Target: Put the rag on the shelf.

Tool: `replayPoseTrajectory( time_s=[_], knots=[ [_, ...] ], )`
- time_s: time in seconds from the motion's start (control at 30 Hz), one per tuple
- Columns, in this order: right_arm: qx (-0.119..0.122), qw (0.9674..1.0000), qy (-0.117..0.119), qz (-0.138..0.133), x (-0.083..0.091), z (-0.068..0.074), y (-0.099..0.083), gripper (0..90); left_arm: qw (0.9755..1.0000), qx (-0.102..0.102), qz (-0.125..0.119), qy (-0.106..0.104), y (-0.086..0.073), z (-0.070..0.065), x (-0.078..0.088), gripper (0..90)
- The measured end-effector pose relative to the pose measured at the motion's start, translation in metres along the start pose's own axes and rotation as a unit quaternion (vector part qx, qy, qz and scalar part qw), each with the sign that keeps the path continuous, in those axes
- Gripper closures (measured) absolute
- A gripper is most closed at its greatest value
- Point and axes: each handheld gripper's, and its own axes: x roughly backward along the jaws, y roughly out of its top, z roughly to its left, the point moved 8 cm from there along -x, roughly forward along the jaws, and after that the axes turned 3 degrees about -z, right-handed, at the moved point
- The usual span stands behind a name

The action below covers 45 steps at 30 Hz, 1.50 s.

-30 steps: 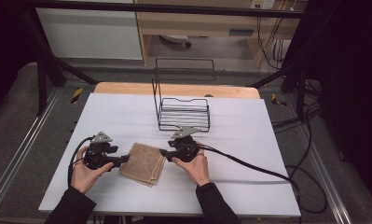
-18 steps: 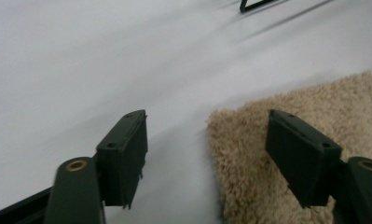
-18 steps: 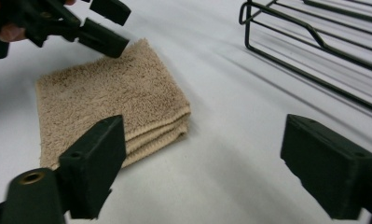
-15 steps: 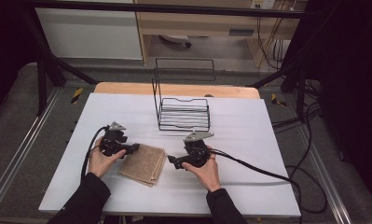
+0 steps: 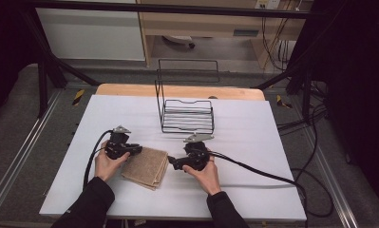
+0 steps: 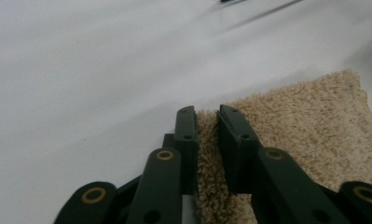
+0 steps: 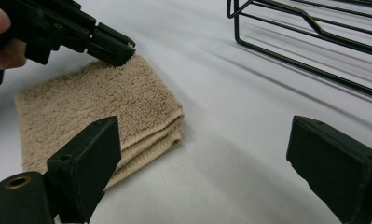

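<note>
Pinching the towel (image 5: 146,166) edge, the left gripper (image 5: 138,149) has just been closing, w/ a ridge of terry cloth caught between its jaws; in the left gripper view the pads (image 6: 187,140) press the pile from both sides. Towel is tan, folded in several layers, lying flat on the white surface (image 5: 253,133) between the two hands, roughly at 7 o'clock from the wire rack (image 5: 187,116). Left gripper grips it at the towel's 10 o'clock corner in the high view.

Right gripper (image 5: 170,163) sits just beside the towel's 3 o'clock edge, jaws spread wide apart, nothing between them. Right gripper view: its jaws frame bare surface, towel (image 7: 99,112) lying at about 10 o'clock, its folded edge facing the camera, layers stacked. Left gripper (image 7: 120,51) shows there at 11 o'clock, tips down on the towel's far corner.

Rack is black wire, standing well apart from the towel toward 12 o'clock of the surface. Black cable (image 5: 263,171) trails from the right gripper toward 4 o'clock.
</note>
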Motion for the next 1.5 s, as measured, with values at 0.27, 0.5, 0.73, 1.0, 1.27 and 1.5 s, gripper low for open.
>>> replayPoseTrajectory(
  time_s=[0.27,0.5,0.73,1.0,1.27,1.5],
  knots=[
    [-0.014,0.9999,-0.001,0.008,-0.025,0.008,0.007,33.3,1.0000,-0.007,0.000,-0.004,-0.002,-0.002,0.000,81.2],
    [-0.020,0.9994,-0.013,0.026,-0.045,0.011,0.003,52.4,0.9999,-0.012,-0.005,-0.012,-0.003,-0.001,0.000,81.0],
    [-0.019,0.9992,-0.006,0.034,-0.043,0.016,-0.001,84.8,0.9998,-0.014,-0.005,-0.011,-0.003,-0.001,0.000,81.0],
    [-0.013,0.9995,0.007,0.030,-0.033,0.022,0.003,88.5,0.9999,-0.010,-0.006,-0.008,-0.001,0.000,0.002,75.0],
    [-0.036,0.9977,-0.004,0.057,-0.025,0.024,-0.001,88.9,0.9999,-0.008,-0.010,-0.010,0.000,-0.002,0.003,65.2],
    [-0.019,0.9978,-0.027,0.057,-0.031,0.019,-0.008,85.5,0.9997,0.004,-0.005,-0.023,-0.001,-0.003,0.000,70.9]
  ],
)
